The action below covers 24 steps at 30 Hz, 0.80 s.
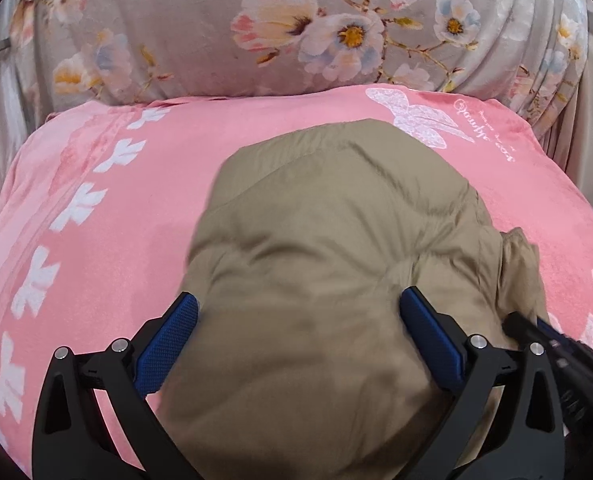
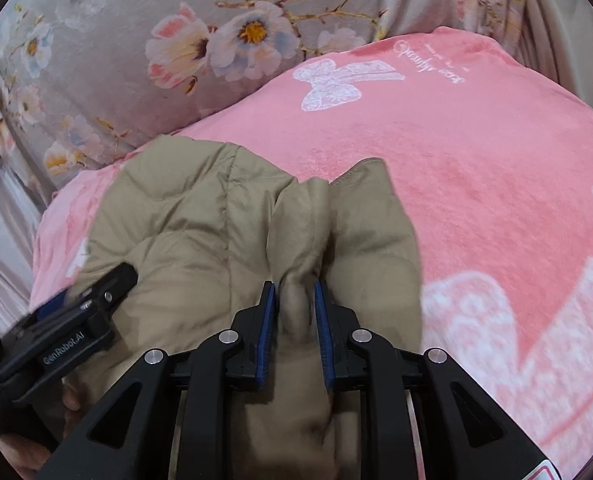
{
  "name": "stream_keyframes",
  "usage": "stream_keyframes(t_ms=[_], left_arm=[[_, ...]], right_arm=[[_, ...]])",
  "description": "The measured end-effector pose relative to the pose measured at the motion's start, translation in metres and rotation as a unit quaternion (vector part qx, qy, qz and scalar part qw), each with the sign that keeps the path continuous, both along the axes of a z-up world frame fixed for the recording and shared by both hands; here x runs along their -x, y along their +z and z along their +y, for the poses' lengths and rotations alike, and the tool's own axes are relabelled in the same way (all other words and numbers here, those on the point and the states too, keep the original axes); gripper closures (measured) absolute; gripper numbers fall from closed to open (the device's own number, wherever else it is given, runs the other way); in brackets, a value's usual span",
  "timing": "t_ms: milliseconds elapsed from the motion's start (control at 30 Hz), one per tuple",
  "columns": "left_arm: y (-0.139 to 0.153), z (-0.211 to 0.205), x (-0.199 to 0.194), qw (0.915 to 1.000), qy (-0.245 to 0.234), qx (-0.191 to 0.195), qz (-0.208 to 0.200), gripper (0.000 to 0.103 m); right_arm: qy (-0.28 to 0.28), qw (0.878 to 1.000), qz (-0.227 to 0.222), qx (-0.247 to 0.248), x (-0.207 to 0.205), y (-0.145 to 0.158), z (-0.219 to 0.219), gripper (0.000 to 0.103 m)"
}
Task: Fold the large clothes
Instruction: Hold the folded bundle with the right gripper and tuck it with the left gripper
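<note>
A khaki padded jacket (image 1: 336, 232) lies bunched and partly folded on a pink blanket (image 1: 136, 208). My left gripper (image 1: 298, 312) is open wide, its blue pads (image 1: 168, 344) on either side of the jacket's near bulk. My right gripper (image 2: 294, 300) is shut on a fold of the jacket (image 2: 224, 216), which is pinched between its blue pads (image 2: 322, 320). The right gripper shows at the lower right of the left wrist view (image 1: 552, 344). The left gripper shows at the left of the right wrist view (image 2: 76, 312), over the jacket's left side.
The pink blanket (image 2: 476, 168) with white butterfly prints covers the bed. A grey floral pillow or quilt (image 1: 256, 32) lies along the far edge. It also shows in the right wrist view (image 2: 156, 40). Grey fabric hangs at the left edge (image 2: 0, 240).
</note>
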<state>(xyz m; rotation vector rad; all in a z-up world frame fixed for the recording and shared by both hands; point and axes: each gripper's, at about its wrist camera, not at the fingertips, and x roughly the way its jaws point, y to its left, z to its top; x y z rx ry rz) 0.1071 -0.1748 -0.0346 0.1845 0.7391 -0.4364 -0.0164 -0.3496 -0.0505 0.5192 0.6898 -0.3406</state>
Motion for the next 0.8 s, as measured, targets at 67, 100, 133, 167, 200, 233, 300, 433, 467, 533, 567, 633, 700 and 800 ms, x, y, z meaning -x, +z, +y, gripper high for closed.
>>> stream_keyframes(t_ms=[67, 100, 133, 167, 200, 233, 300, 433, 467, 533, 567, 633, 700, 800], left_arm=[[0.007, 0.02, 0.018, 1.0, -0.001, 0.003, 0.008, 0.005], [0.009, 0.027, 0.025, 1.0, -0.001, -0.001, 0.008, 0.005], [0.009, 0.034, 0.033, 0.9999, -0.002, -0.008, 0.007, 0.005], [0.009, 0.039, 0.04, 0.9999, -0.005, -0.014, 0.008, 0.005], [0.006, 0.048, 0.049, 0.9997, -0.008, -0.02, 0.016, 0.005], [0.004, 0.054, 0.055, 0.9994, -0.009, -0.021, 0.025, 0.005], [-0.008, 0.071, 0.063, 0.9982, -0.009, -0.007, 0.059, 0.005], [-0.025, 0.09, 0.066, 0.9947, -0.002, 0.027, 0.099, 0.005], [-0.026, 0.091, 0.066, 0.9945, -0.001, 0.028, 0.101, 0.005], [-0.029, 0.089, 0.068, 0.9956, -0.004, 0.021, 0.091, 0.005], [-0.03, 0.087, 0.07, 0.9962, -0.006, 0.017, 0.086, 0.005], [-0.032, 0.084, 0.072, 0.9971, -0.008, 0.01, 0.076, 0.005], [-0.035, 0.084, 0.072, 0.997, -0.008, 0.011, 0.076, 0.005], [-0.039, 0.085, 0.068, 0.9956, -0.006, 0.021, 0.091, 0.005]], right_arm=[[0.007, 1.0, 0.007, 0.004, 0.02, 0.012, 0.012, 0.085], [0.012, 1.0, 0.012, 0.006, 0.028, 0.013, 0.016, 0.084], [0.018, 1.0, 0.02, 0.008, 0.034, 0.013, 0.023, 0.084], [0.021, 0.999, 0.025, 0.015, 0.04, 0.013, 0.027, 0.084], [0.022, 0.999, 0.031, 0.029, 0.046, 0.013, 0.034, 0.084], [0.025, 0.998, 0.037, 0.039, 0.052, 0.012, 0.039, 0.084], [0.029, 0.997, 0.05, 0.042, 0.059, 0.006, 0.047, 0.083], [0.027, 0.996, 0.065, 0.053, 0.063, -0.01, 0.059, 0.082], [0.025, 0.996, 0.065, 0.062, 0.062, -0.013, 0.062, 0.082], [0.022, 0.994, 0.066, 0.083, 0.064, -0.019, 0.068, 0.082], [0.02, 0.993, 0.067, 0.1, 0.061, -0.021, 0.072, 0.082], [0.017, 0.991, 0.067, 0.118, 0.06, -0.025, 0.078, 0.082], [0.014, 0.99, 0.065, 0.127, 0.06, -0.028, 0.081, 0.082], [0.015, 0.99, 0.059, 0.127, 0.061, -0.032, 0.078, 0.082]])
